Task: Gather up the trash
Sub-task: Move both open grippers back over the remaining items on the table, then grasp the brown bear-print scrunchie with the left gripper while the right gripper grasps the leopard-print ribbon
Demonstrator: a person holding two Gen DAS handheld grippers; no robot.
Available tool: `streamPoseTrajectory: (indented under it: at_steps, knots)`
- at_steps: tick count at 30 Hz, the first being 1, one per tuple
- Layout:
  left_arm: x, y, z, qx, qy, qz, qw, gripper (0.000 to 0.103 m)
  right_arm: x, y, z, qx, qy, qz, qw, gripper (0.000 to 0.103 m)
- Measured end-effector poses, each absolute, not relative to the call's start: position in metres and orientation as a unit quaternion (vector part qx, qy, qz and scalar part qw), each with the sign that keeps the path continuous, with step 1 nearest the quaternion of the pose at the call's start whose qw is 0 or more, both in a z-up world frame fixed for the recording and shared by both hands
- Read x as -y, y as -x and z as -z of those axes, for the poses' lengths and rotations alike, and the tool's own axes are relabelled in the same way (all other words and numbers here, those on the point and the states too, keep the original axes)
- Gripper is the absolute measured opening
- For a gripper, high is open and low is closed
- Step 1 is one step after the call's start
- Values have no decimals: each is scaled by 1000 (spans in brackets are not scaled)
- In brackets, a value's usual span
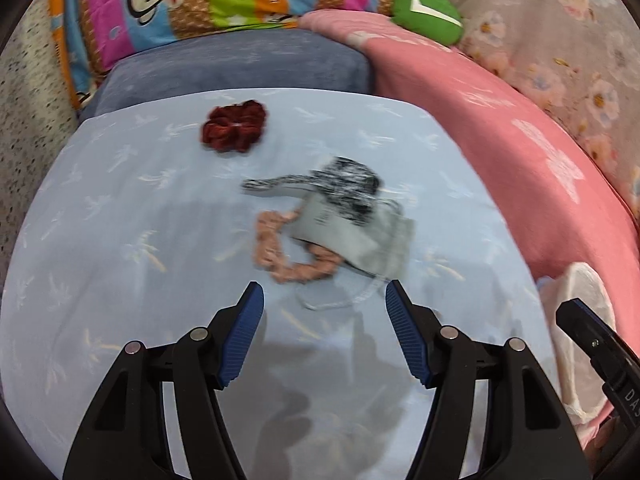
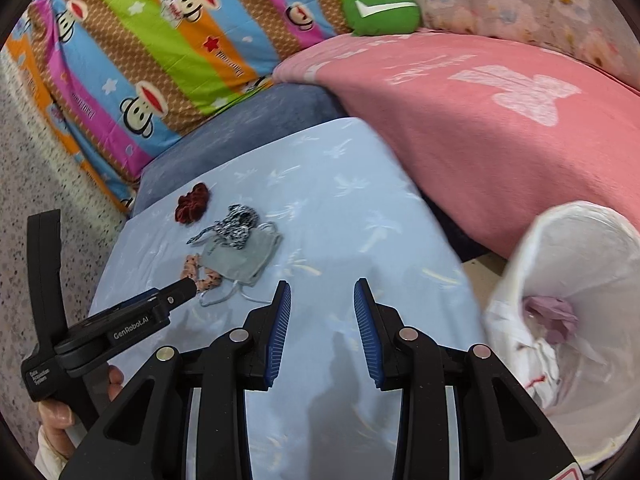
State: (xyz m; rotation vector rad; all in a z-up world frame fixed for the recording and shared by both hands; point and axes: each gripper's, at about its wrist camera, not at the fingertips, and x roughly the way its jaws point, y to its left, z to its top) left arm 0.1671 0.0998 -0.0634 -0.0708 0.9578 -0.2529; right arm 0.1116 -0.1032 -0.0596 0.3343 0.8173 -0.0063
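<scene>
Hovering my left gripper (image 1: 325,294), jaws apart, just short of the grey face mask (image 1: 354,236); right gripper (image 2: 322,292) spread too, beside the white bin bag (image 2: 580,280)

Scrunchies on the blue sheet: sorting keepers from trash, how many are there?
3. A dark red scrunchie farthest back, a black-and-white one atop the grey mask, a peach one partly under it. More may be hidden.

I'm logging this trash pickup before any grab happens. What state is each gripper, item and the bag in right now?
left gripper: open, empty, above the sheet near the mask's strap.
right gripper: open, empty.
gray face mask: lying flat, crumpled, overlapping the pink scrunchie.
pink scrunchie: lying flat, partly under the mask.
black-and-white scrunchie: lying on the mask's far edge.
dark red scrunchie: lying apart.
white trash bag: open, with purple trash inside.
</scene>
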Motion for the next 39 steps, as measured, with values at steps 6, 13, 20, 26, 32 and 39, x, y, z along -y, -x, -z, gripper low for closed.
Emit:
streamPoseTrajectory:
  at_steps: [6,13,20,26,32,39]
  knots:
    - [-129,-197,77,-468,43,98,877,61,66,-159,69,-406,-141,-20,903,33]
    - [-137,-218,89,-477,54,101,872,61,41,-206,82,-418,-127,-31,899,33]
    - [-137,-225,98,-480,59,106,869,60,32,-229,91,-426,-119,-36,896,33]
    - [-136,-226,98,-471,58,113,873,56,26,-241,100,-433,-118,-42,893,33]
    - [-135,-227,99,-463,51,120,877,49,19,-252,114,-446,-120,-45,886,33]
    - [-134,-226,99,-466,59,141,871,30,14,-261,124,-455,-121,-47,881,21]
